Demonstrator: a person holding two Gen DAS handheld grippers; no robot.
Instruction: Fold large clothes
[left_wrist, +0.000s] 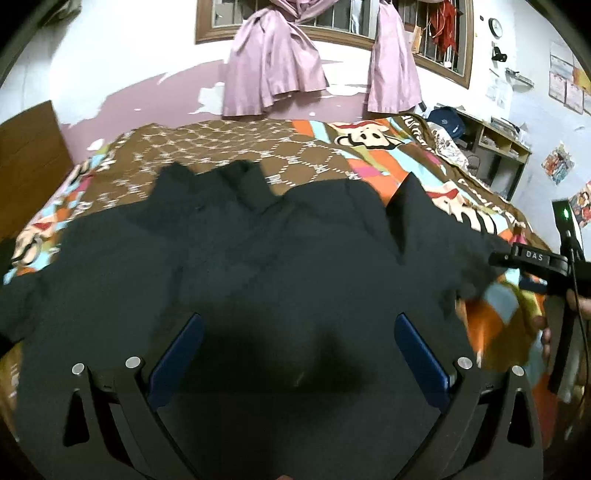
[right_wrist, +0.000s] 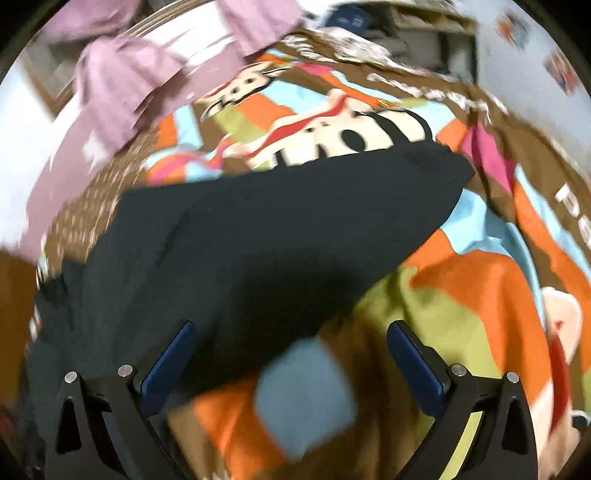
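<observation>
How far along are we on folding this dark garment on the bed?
Early stage. Done: the dark garment lies spread over the patterned bedspread, though wrinkled near its top edge. In hand: nothing; the left gripper and right gripper are both open, over the cloth's edges. Left: no clean fold is visible, so gripping and all the folding remain.

We see a room lit evenly from indoors, bright on the white wall (left_wrist: 110, 74) and flat on the bed cover (left_wrist: 207, 147). The black garment (left_wrist: 258, 258) swallows detail, with a deeper shadow just ahead of the left hand-held gripper (left_wrist: 295, 354). The left view is mostly sharp, smeared only at its right edge. The right view is motion-blurred throughout, worst on the pink curtains (right_wrist: 122, 81). Both fisheye views bend and darken at the rim.
</observation>
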